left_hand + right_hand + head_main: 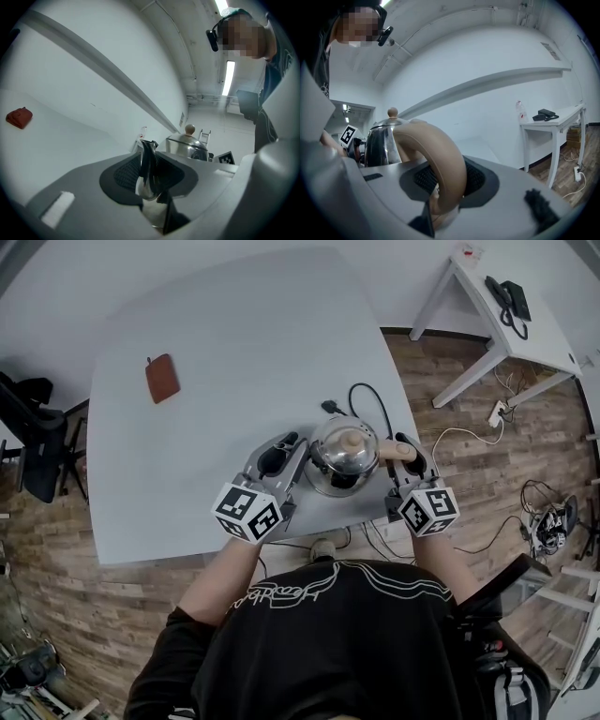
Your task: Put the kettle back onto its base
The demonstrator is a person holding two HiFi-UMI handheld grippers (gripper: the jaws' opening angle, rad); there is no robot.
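A shiny steel kettle (341, 457) with a tan knob (352, 439) is over the near right part of the grey table (234, 343), between both grippers. My left gripper (289, 454) is shut on the kettle's spout (149, 164), which stands upright between the pads. My right gripper (401, 457) is shut on the tan curved handle (440, 161). The kettle body (377, 140) shows just behind that handle. A black cord with a plug (361, 399) lies on the table behind the kettle. I cannot make out the base under the kettle.
A brown wallet (162, 378) lies far back left on the table. A white side table (511, 329) with a black phone (507, 298) stands to the right, with a power strip (497, 413) and cables on the wooden floor. A black chair (28, 442) is at the left.
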